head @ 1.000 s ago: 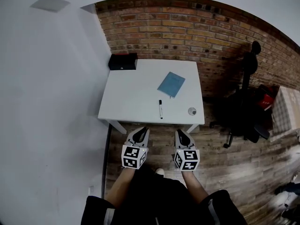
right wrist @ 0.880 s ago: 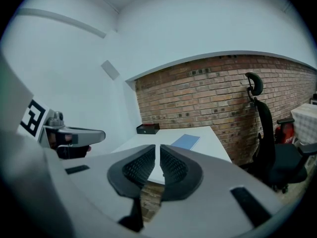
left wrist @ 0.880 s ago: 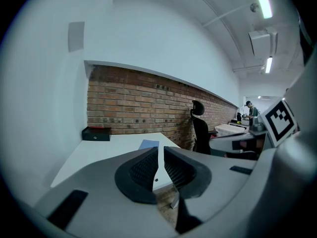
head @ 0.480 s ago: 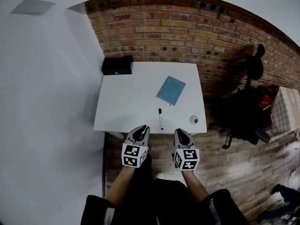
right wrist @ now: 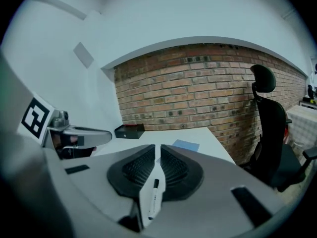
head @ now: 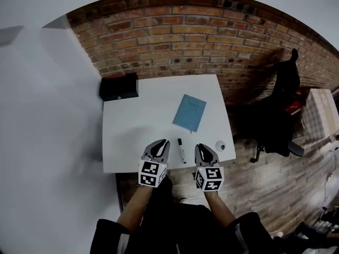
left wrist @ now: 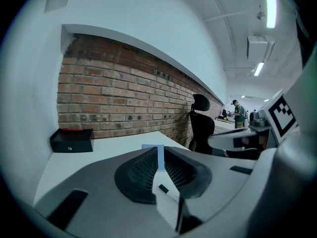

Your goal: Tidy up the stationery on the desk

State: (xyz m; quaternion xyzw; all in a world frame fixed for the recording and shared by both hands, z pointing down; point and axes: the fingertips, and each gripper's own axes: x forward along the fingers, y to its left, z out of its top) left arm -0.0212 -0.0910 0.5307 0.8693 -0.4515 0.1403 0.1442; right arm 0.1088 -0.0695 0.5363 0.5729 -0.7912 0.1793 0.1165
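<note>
**Both grippers brought up to the desk's near edge**

Both grippers have come forward since a second ago: they were over the floor short of the desk (head: 132, 142), and now their tips reach its near edge.

My left gripper (head: 163, 143) is clenched with nothing in it; in its own view only a thin slit stays between the jaws. My right gripper (head: 202, 147) is closed as well and also empty.

The marker (head: 181, 150) lies flat on the desk between the two grippers, apart from both, its dark end pointing away from me. The right gripper view shows it through the slit of the jaws (it lies on the desk beyond them, not in their grip).

The blue notebook (head: 189, 112) lies further in, beyond the marker and towards the brick wall (head: 185, 41). A small round thing (head: 220, 145) sits near the desk's right corner, just beside my right gripper. The black box (head: 119, 87) is at the far left corner, well apart from both tools.
</note>
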